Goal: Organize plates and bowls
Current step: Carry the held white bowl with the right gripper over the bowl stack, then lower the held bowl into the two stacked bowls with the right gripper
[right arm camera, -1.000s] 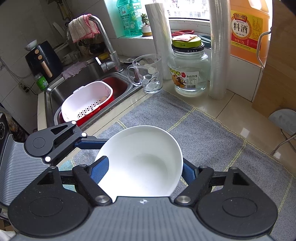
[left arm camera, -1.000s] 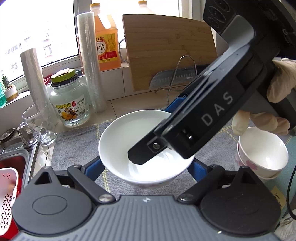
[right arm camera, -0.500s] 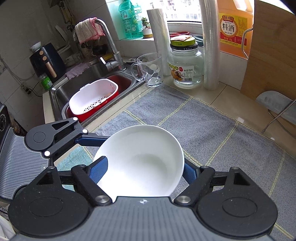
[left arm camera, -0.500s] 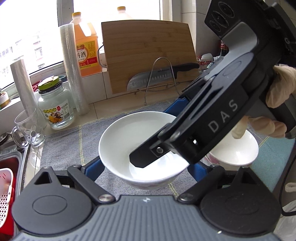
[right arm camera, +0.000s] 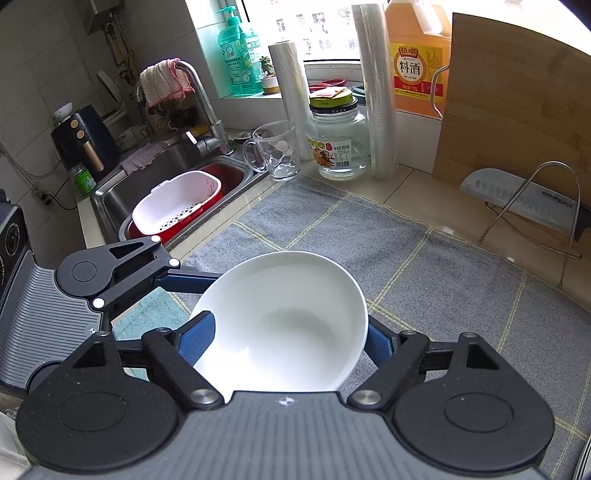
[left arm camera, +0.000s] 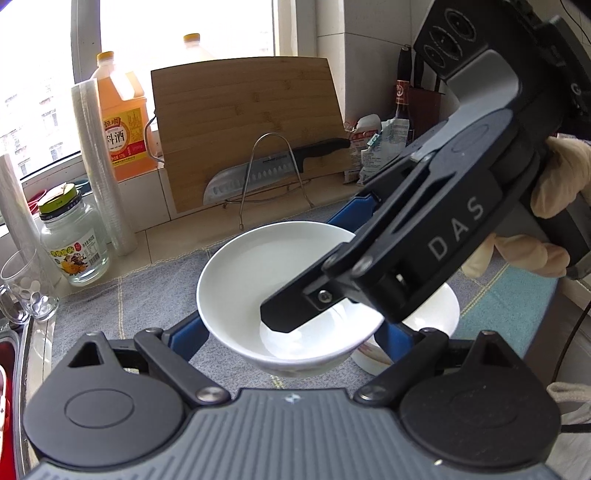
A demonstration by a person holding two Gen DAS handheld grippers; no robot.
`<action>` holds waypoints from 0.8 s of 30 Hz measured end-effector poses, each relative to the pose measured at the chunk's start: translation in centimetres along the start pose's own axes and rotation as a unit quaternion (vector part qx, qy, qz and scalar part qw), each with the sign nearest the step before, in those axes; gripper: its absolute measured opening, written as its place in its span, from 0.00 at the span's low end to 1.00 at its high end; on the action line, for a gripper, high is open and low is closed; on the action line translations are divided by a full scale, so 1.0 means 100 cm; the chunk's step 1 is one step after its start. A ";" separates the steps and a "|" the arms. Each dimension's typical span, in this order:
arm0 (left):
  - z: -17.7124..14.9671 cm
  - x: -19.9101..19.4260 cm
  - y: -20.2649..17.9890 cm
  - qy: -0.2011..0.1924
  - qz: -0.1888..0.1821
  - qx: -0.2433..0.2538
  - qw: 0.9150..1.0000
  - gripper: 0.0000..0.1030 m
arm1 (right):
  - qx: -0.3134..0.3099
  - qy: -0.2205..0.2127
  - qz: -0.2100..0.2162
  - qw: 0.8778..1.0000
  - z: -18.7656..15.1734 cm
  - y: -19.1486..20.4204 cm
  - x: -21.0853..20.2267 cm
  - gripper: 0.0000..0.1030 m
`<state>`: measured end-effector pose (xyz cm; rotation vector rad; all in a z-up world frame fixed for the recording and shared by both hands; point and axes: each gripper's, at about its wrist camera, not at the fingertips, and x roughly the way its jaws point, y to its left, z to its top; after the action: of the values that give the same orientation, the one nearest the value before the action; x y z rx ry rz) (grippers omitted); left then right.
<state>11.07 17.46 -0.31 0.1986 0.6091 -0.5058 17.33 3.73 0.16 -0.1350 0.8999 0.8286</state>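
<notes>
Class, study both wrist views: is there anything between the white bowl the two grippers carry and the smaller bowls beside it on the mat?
Nothing visible stands between them. The white bowl, gripped by the left gripper and the right gripper, hangs directly beside and partly over the smaller bowls on the grey mat. Their contents are hidden.

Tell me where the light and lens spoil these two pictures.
Left wrist view: the window is blown out to white, the round white ceramic bowl glares inside, and the bamboo cutting board bows from fisheye. Right wrist view: daylight washes out the window behind the orange liquor jug, and the grey checked mat's lines curve towards the edges; focus stays sharp.
</notes>
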 end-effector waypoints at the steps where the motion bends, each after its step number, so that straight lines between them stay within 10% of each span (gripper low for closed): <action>1: 0.001 0.001 -0.002 0.000 -0.003 0.004 1.000 0.92 | 0.002 -0.002 -0.004 1.000 -0.002 -0.001 -0.003 0.85; 24: 0.009 0.025 -0.057 0.008 -0.079 0.041 0.996 0.92 | 0.069 -0.007 -0.059 0.996 -0.056 -0.036 -0.050 0.85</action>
<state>10.45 11.29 -1.22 0.2344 0.6231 -0.6836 14.54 -4.05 -0.54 -0.0603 0.9242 0.6552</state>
